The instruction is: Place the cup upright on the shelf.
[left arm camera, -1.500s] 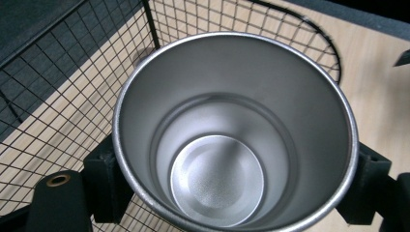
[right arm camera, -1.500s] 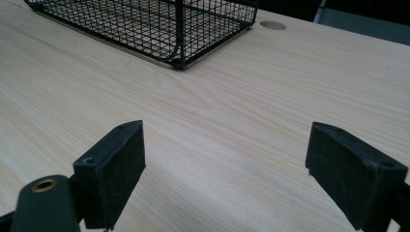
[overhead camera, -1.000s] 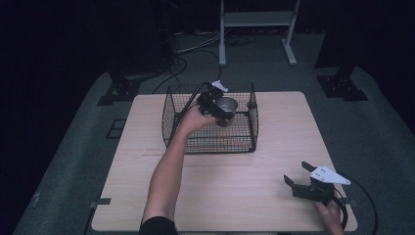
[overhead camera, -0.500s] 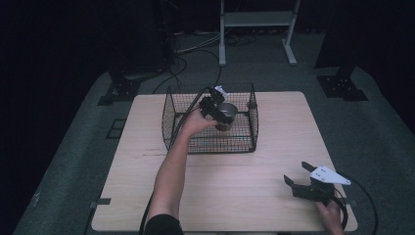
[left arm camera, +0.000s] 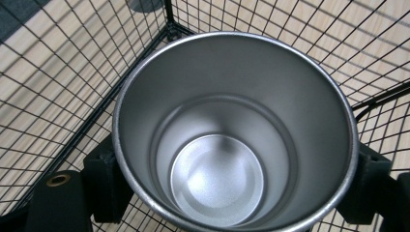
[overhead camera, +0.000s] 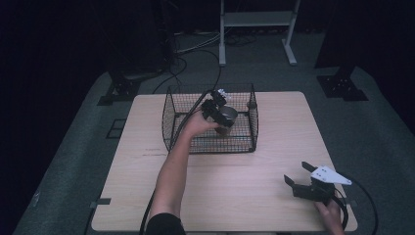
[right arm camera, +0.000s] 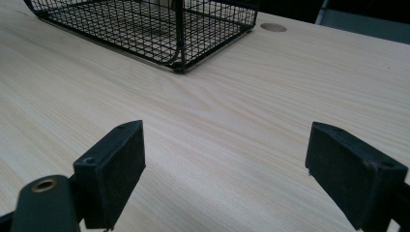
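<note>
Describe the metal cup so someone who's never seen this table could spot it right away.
Start at the wooden table and find the black wire basket near its far edge. Inside the basket, the left gripper is shut on a metal cup, holding it upright by its sides. It is the one shiny silver thing there, round, open-topped and empty among black mesh.

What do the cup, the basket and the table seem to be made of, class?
Cup: likely brushed steel, with a grey matt sheen. Basket: thin black wire mesh, probably coated. Table: pale wood or a wood-look laminate, with visible grain.
</note>
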Demonstrator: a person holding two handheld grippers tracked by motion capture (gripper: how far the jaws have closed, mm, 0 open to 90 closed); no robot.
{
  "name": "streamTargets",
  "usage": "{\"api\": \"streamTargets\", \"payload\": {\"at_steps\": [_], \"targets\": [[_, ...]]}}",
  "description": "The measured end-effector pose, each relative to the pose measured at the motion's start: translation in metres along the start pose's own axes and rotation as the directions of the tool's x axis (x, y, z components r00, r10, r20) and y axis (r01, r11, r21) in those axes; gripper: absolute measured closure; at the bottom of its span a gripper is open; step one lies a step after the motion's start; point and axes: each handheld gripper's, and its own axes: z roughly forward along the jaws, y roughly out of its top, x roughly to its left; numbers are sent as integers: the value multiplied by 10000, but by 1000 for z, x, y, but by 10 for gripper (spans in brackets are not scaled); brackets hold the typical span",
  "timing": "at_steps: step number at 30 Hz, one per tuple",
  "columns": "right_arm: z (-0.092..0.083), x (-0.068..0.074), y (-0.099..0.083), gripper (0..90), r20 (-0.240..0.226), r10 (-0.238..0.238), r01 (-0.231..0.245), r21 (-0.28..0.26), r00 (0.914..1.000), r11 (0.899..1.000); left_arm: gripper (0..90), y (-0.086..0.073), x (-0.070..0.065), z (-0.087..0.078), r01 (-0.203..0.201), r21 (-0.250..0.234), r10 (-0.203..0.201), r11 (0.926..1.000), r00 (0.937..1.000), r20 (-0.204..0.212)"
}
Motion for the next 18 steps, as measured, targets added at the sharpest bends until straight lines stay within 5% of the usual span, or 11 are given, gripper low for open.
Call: {"api": "streamTargets", "payload": {"at_steps": [18], "targets": [[0, 1, 0, 134, -68, -118, 118, 7, 9999, 9999, 177, -13, 9, 16, 218, 597, -220, 9980, 9998, 29]]}}
